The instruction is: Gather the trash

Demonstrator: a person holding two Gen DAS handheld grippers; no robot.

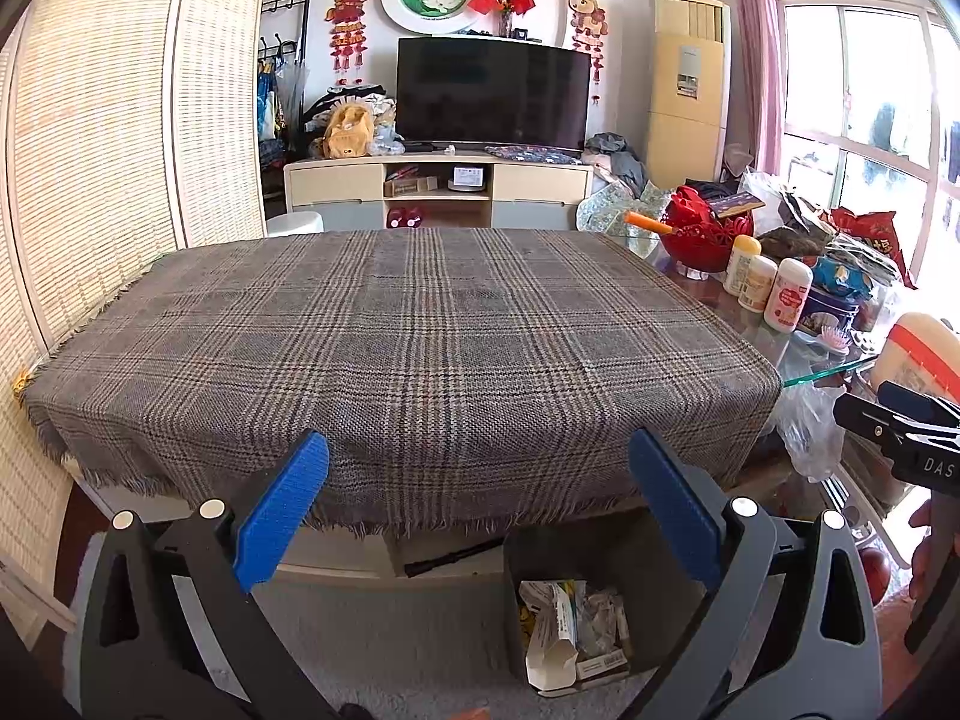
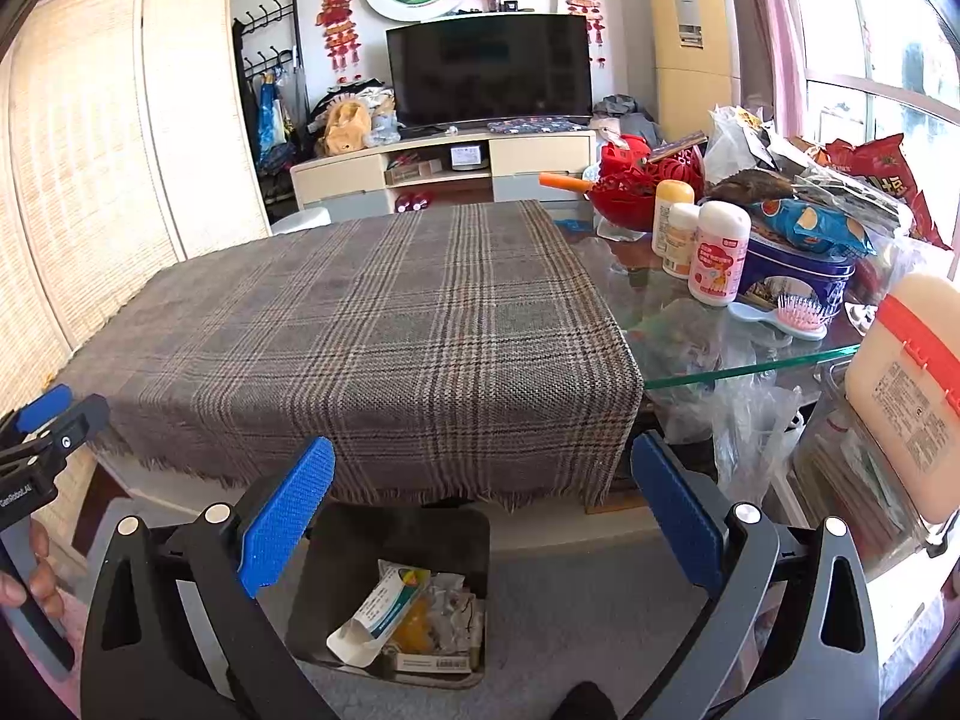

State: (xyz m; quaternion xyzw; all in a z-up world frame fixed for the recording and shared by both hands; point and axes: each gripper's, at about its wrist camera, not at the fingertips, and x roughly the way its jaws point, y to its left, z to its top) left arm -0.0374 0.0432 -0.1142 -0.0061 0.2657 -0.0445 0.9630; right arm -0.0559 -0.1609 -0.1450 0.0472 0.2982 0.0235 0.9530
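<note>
Both claws gape wide and hold nothing. Left claw (image 1: 477,507) and right claw (image 2: 480,510) hang level with the near edge of the surface (image 1: 822,373), over the floor.

Trash sits in the bin (image 2: 396,540) on the floor, below the fringe of the plaid cloth (image 2: 360,324). Cloth top is bare; no loose trash shows on it.

Topmost piece: a white carton (image 2: 375,615) with its end flap open. Probably light card, hollow, crushes easily. Best hold looks like across its short width near the middle, flat faces to the pads. Its long axis runs diagonal in the right view, open end toward the near-left, printed end up and away.

Under it: crumpled wrappers (image 2: 456,606), soft and thin, likely slippery; pinch a bunched fold.

Right end of the surface carries bottles (image 2: 717,252) and snack bags; whether any is trash I cannot tell.
</note>
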